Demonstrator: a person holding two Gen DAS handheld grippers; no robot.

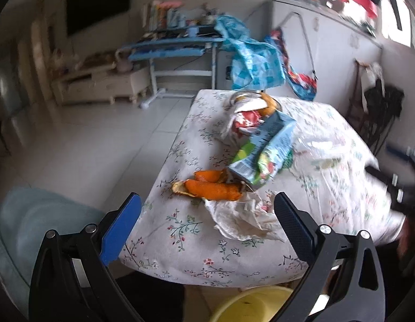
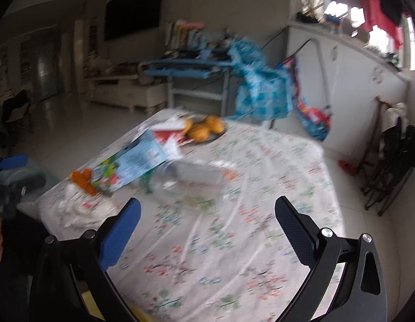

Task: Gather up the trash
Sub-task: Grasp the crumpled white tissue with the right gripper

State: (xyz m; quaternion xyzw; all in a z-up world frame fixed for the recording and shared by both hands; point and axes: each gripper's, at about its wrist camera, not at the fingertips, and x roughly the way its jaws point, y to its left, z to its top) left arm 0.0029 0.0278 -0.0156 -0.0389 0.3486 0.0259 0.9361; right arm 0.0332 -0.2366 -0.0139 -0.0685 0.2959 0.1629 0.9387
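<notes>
Left gripper [image 1: 207,201]: jaws spread wide, nothing between them, poised over the near edge of the floral tablecloth [image 1: 180,230]. Crumpled tissue [image 1: 242,220] directly ahead at 12 o'clock, just beyond the fingertips; orange peel [image 1: 212,187] touching its far edge, toward 11 o'clock. Flattened blue-and-green juice carton [image 1: 263,150] farther out at 1 o'clock, overlapping a red-and-white wrapper [image 1: 242,123]. Plate of whole oranges [image 2: 204,130] at the far end, probably not trash. Yellow bin [image 1: 250,306] at 6 o'clock, below the table edge.

Right gripper [image 2: 207,206]: likewise wide apart and empty. Clear plastic bottle [image 2: 188,182], blurred, lying on its side at 12 o'clock just past the tips.

Likely step: first pickup. Best done by lowering the left jaws astride the tissue's raised folds, closing fully on the soft paper without pinching the cloth beneath, then carrying back to the bin. Bottle better taken across its body, since liable to roll.
</notes>
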